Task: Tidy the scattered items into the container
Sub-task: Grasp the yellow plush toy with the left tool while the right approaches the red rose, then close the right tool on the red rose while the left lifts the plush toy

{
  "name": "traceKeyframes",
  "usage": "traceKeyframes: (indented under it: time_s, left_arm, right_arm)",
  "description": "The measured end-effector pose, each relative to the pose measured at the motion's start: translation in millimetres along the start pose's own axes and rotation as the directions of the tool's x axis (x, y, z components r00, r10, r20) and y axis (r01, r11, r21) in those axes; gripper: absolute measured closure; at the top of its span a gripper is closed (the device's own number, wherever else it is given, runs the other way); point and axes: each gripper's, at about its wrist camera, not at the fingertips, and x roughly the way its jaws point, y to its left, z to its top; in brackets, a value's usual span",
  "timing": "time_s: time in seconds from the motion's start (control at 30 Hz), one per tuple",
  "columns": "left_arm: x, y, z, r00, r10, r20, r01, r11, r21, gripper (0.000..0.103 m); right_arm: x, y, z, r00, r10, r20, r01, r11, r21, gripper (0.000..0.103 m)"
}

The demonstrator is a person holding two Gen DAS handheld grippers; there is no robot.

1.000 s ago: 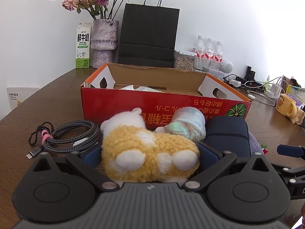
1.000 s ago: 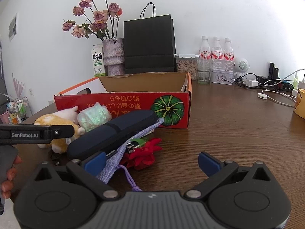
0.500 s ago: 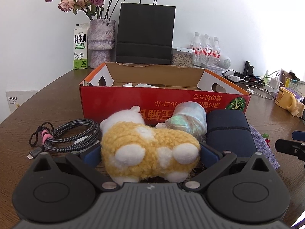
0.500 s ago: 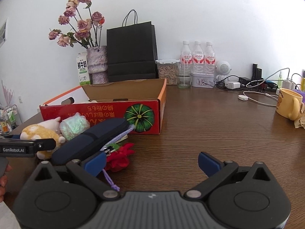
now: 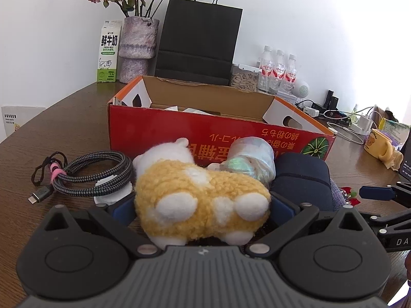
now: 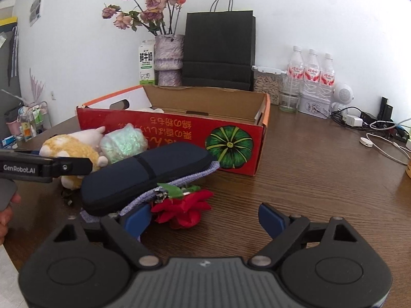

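Observation:
A red cardboard box (image 5: 179,131) stands open on the brown table; it also shows in the right wrist view (image 6: 179,133). My left gripper (image 5: 201,205) is shut on a yellow and white plush toy (image 5: 203,195), which sits in front of the box. Beside the toy lie a shiny wrapped bundle (image 5: 250,160) and a dark blue case (image 5: 303,179). In the right wrist view the case (image 6: 146,174) rests on a purple pouch (image 6: 185,178), with a red fabric flower (image 6: 185,209) next to it. My right gripper (image 6: 203,218) is open and empty, just right of the flower.
A coiled braided cable (image 5: 87,174) lies left of the toy. Behind the box stand a vase (image 5: 138,48), a milk carton (image 5: 109,54), a black paper bag (image 5: 197,41) and water bottles (image 6: 310,69). Chargers and cords (image 6: 370,131) and a yellow mug (image 5: 380,146) are at the right.
The right gripper has swung back left, nearer the flower and case. The left gripper still holds the plush toy in front of the box, with little movement.

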Motion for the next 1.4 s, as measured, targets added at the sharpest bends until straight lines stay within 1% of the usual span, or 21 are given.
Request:
traceKeyframes:
  time_s: [0.1,0.13,0.17,0.23,0.3,0.33,0.43,0.53,0.67,0.87,0.97,1.1,1.4]
  left_arm:
    - [0,2,0,1.000,-0.005,0.001,0.005,1.000,-0.013,0.000]
    - [0,2,0,1.000,-0.007,0.001,0.007,1.000,-0.016,0.000]
    - [0,3,0,1.000,-0.010,0.001,0.010,1.000,-0.020,0.000]
    - [1,4,-1,1.000,-0.012,-0.003,0.011,1.000,-0.023,0.000]
    - [1,4,-1,1.000,-0.013,-0.007,0.013,1.000,-0.027,0.000]
    - [1,5,-1,1.000,-0.014,-0.009,0.014,0.999,-0.029,0.000]
    - [1,6,-2,1.000,-0.020,-0.015,0.020,0.999,-0.042,0.000]
    - [1,8,-2,1.000,-0.025,-0.017,0.024,0.998,-0.054,0.000]
    - [0,6,-3,1.000,-0.016,-0.012,0.015,0.999,-0.049,0.000]
    - [-2,1,-4,1.000,0.014,0.002,-0.014,1.000,-0.021,0.000]
    - [-6,-2,-4,0.999,0.029,0.027,-0.029,1.000,-0.009,0.000]
    - [-10,0,-5,0.998,0.040,0.054,-0.039,0.999,-0.021,0.002]
    - [-25,4,-4,0.989,0.060,0.132,-0.056,0.998,-0.036,0.006]
  right_arm:
    - [5,3,1,0.999,0.032,-0.004,-0.032,0.999,-0.007,0.023]
    - [6,4,1,0.999,0.044,-0.004,-0.044,0.999,-0.004,0.031]
    - [6,4,0,0.998,0.057,-0.004,-0.057,0.998,-0.002,0.035]
    - [7,5,-1,0.997,0.082,-0.004,-0.082,0.997,0.000,0.054]
    - [7,6,-2,0.997,0.081,0.001,-0.081,0.997,0.002,0.057]
    - [7,6,-3,0.997,0.079,0.005,-0.079,0.997,0.009,0.061]
    - [6,4,-4,0.998,0.056,0.015,-0.057,0.998,0.033,0.067]
    - [4,4,-5,0.999,0.037,0.025,-0.038,0.999,0.036,0.071]
    - [2,5,-6,0.999,0.006,0.038,-0.007,0.999,0.037,0.071]
    - [-1,3,-7,0.998,-0.017,0.061,0.014,0.999,0.052,0.072]
    - [-5,2,-8,0.996,-0.033,0.078,0.028,0.998,0.063,0.072]
    - [-8,-2,-10,0.995,-0.045,0.085,0.037,0.995,0.096,0.072]
    - [-19,-5,-7,0.989,-0.071,0.129,0.058,0.993,0.106,0.072]
